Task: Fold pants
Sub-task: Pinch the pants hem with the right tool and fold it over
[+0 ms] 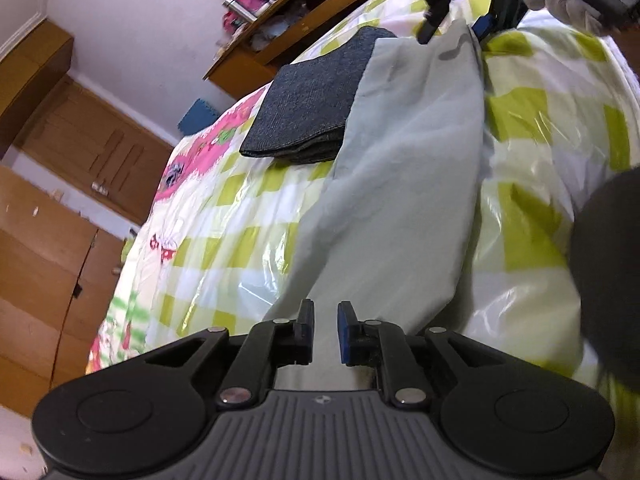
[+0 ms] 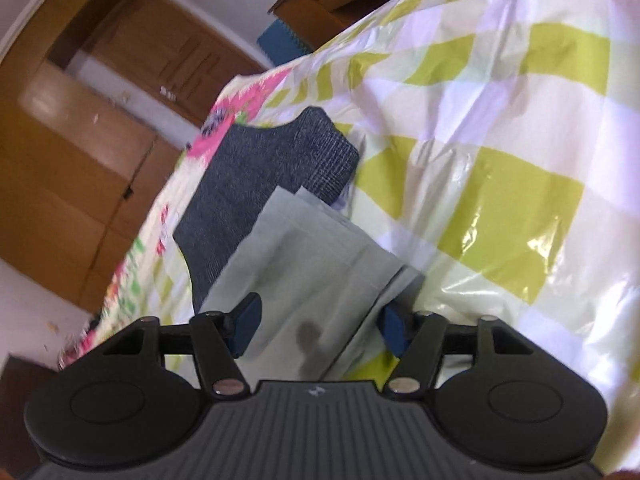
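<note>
Pale grey-green pants [image 1: 404,184] lie stretched lengthwise on the bed [image 1: 560,128], over its green-and-white checked plastic-looking cover, one end overlapping a folded dark denim piece [image 1: 312,108] that sits just beside them. Left gripper [image 1: 325,330] sits at the near end of the cloth, fingers [image 1: 306,330] with a narrow gap between them; cloth shows in and behind the gap, but whether it is actually pinched cannot be told from this angle. Right gripper [image 2: 318,326] is at the far end, fingers [image 2: 246,326] wide apart and straddling the layered edge of the pants [image 2: 320,264], nothing clamped. The left wrist view shows the same thing: right gripper [image 1: 454,26] hovering at the top corner of the fabric, held by a gloved hand [image 1: 560,0]. A dark spot on the cloth sits between the right fingers. Judged step: pants look already doubled along their length, layers stacked at the far end, so the hands are setting up end grasps for a crosswise fold. Next move likely needs the right fingers to close on all stacked layers at that edge, not just the top one, and the left to confirm its hold before anything lifts. Slippery cover underneath may let the cloth slide, so keep the lift low. Avoid dragging the denim along with it.
</note>
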A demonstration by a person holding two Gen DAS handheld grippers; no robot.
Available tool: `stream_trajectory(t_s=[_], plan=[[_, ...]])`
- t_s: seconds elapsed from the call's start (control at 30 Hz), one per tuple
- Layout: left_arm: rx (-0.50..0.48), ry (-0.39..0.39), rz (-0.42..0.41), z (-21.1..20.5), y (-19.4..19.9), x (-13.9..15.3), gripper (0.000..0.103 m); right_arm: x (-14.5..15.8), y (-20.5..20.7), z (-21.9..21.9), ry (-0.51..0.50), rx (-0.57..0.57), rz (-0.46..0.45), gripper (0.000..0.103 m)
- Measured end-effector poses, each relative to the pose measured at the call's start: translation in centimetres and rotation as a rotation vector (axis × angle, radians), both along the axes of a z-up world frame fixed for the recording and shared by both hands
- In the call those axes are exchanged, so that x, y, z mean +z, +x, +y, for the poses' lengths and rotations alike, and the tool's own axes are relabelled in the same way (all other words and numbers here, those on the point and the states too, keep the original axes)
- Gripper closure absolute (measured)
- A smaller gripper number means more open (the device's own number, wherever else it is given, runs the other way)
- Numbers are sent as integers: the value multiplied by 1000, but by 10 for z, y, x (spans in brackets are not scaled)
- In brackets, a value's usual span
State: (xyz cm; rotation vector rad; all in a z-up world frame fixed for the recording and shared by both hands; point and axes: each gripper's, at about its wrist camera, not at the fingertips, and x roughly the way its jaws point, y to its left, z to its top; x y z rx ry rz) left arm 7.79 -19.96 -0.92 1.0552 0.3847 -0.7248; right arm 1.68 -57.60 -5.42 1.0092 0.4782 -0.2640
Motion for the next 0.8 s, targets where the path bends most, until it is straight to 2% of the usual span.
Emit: stream_trajectory(t_s=[0.03, 0.1, 0.23, 0.3, 0.43, 0.5, 0.53, 0.63, 0.7, 0.73, 0.8], plan=[[22, -17, 10, -1, 1, 0, 65, -4, -1, -4, 61, -6, -35, 98], [89, -59, 36, -3, 3, -3, 61, -9, -4, -14, 150, -18, -96, 97], [176, -154, 161, -15, 3, -14, 61, 14, -13, -45, 134, -89, -176, 98], [167, -192, 243, -23, -1, -19, 61, 27, -10, -59, 81, -105, -163, 98], [111, -177, 209, -32, -20, -24, 63, 31, 2, -59, -14, -69, -41, 98], [124, -213, 254, -17, -16, -17, 60, 28, 6, -52, -25, -44, -12, 98], [142, -225, 260, -11, -13, -13, 60, 26, 7, -50, -16, -42, -9, 98], [219, -258, 201, 10, -6, -5, 55, 34, -2, -44, -24, -51, -45, 98], [274, -251, 199, 24, -1, -11, 51, 48, -6, -39, -43, -48, -75, 98], [293, -220, 211, 28, 1, -20, 51, 54, -8, -35, -51, -43, -83, 98], [292, -226, 194, 33, -5, -27, 51, 71, -9, -25, -43, -16, -116, 98]])
